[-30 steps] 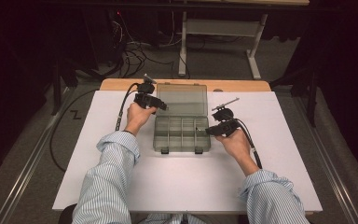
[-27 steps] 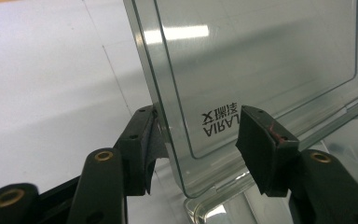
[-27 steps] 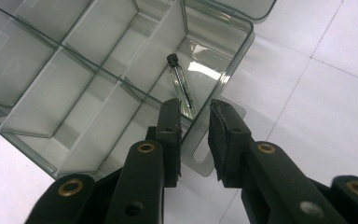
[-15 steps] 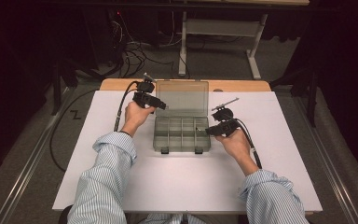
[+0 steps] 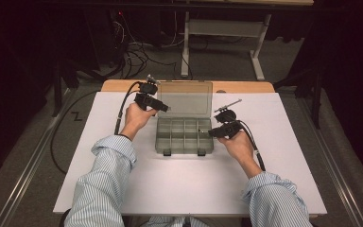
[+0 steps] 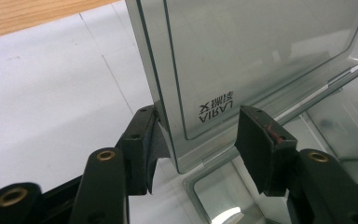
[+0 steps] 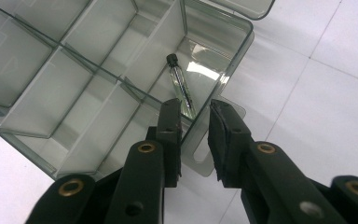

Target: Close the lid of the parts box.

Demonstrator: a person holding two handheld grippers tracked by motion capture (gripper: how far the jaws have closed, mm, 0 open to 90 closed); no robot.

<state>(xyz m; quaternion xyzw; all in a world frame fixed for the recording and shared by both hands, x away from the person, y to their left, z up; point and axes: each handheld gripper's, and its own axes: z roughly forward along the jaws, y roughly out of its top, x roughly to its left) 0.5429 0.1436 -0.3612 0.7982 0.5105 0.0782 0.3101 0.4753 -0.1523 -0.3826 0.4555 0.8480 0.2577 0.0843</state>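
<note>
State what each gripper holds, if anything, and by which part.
Left gripper: straddles the organizer box lid's corner, pads apart from it. Right gripper: holds nothing, open over the box wall near a small vial.

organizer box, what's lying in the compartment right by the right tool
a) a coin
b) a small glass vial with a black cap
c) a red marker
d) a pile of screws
b: the right gripper view shows a small clear vial with a black cap lying in the end compartment of the organizer box, just beyond the right tool.
</note>
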